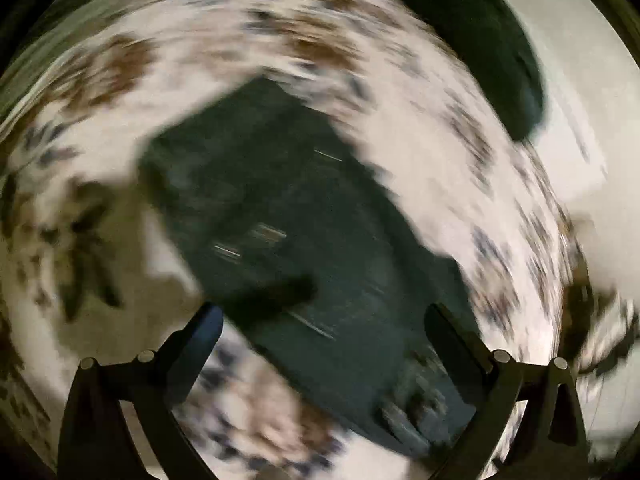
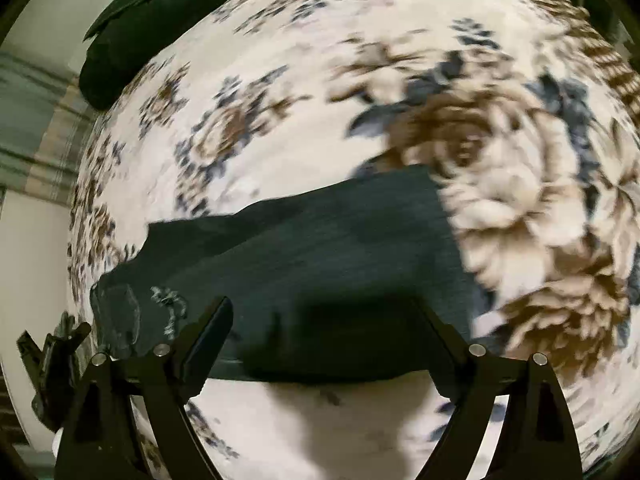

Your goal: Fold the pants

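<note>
We hold both the left gripper (image 1: 324, 312) and right gripper (image 2: 324, 308) wide apart over dark pants (image 2: 304, 248); floral bedspread (image 2: 280, 80) lies bare around their edges.

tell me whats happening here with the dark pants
A person with a gripper in each hand is folding dark pants laid on a floral bedspread. Both the left gripper and right gripper are open over the pants, holding nothing. Another dark bundle lies at the bed's edge. Both views are motion-blurred.
</note>
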Demonstrator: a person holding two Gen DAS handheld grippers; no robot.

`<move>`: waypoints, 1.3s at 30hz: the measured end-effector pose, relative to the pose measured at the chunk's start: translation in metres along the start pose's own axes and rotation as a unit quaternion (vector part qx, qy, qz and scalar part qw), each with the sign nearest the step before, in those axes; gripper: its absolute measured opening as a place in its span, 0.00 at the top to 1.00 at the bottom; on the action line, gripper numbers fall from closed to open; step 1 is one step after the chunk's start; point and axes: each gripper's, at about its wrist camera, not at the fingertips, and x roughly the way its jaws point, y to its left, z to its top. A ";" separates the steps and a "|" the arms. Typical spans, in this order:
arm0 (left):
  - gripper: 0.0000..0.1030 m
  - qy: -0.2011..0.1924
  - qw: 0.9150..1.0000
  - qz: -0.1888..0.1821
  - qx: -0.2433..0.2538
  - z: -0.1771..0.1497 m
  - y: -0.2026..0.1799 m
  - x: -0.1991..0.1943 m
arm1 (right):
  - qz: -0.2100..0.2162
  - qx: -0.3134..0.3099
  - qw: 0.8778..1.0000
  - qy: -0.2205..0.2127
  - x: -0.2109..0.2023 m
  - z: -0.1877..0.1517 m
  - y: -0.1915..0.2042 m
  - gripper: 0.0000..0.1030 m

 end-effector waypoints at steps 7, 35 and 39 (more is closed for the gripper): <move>0.01 -0.030 0.991 -0.001 -0.130 0.038 0.083 0.043 | -0.002 -0.025 0.999 0.032 0.036 -0.010 0.035 0.13; 0.80 -0.202 0.951 -0.143 0.183 -0.053 -0.136 -0.119 | -0.005 0.037 0.999 0.001 0.003 -0.015 -0.031 0.13; 0.80 -0.172 0.947 -0.150 0.226 -0.099 -0.179 -0.110 | -0.013 0.065 0.998 -0.012 -0.021 -0.013 -0.076 0.13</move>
